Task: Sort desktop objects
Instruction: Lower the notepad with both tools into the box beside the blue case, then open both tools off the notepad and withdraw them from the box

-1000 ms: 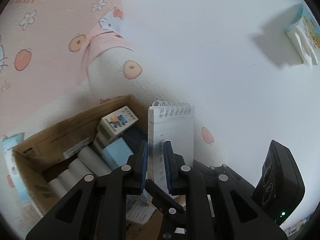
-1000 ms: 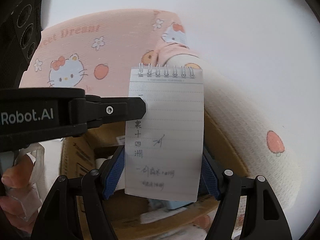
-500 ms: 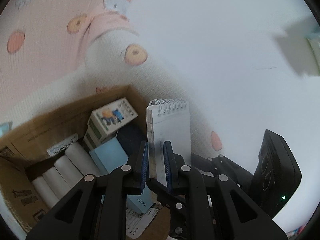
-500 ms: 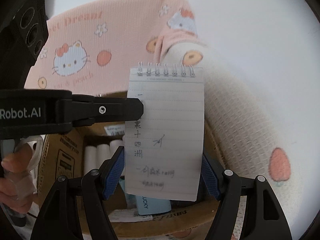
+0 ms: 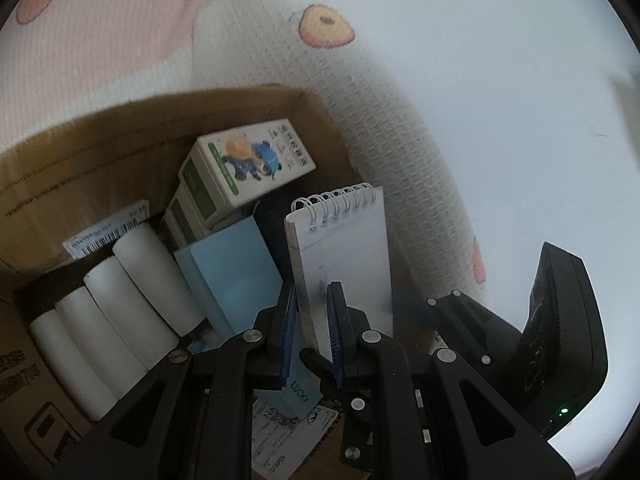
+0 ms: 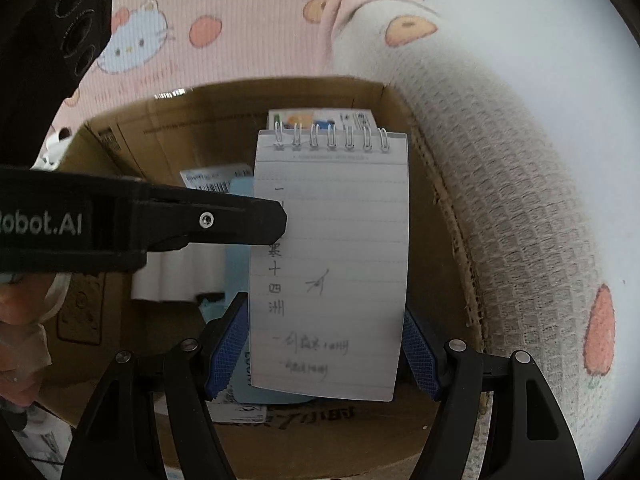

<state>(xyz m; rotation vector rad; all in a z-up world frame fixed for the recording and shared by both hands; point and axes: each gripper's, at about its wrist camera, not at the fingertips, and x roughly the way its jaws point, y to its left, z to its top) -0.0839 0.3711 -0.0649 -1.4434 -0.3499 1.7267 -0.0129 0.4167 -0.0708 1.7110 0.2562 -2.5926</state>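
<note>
The step in hand looked like stowing: a spiral notepad (image 6: pixel 328 264) was held upright over an open cardboard box (image 6: pixel 224 120), spiral edge farthest from both cameras.

Nearest, the right gripper (image 6: pixel 322 354) had its blue-padded fingers (image 6: pixel 224 354) spread wide, one at each side edge of the notepad's lower half; whether the pads actually pressed the paper could not be told. The left gripper (image 5: pixel 311 334) came in from the left of that view, its fingers narrowed onto the notepad's left edge and pinching it through its thickness, so that hand seemed to carry the weight.

Just beyond the fingers, inside the box, lay white rolls (image 5: pixel 120 304) at the left, a light blue box (image 5: pixel 236 276) beside them, and farther back a green-and-white carton (image 5: pixel 248 168) leaning on the far wall. A free slot appeared right of the blue box. Behind the cardboard box lay pink printed fabric (image 6: pixel 248 12).

The next move probably called for lowering the notepad into that slot, keeping it upright and off the right wall, then opening the left fingers.
</note>
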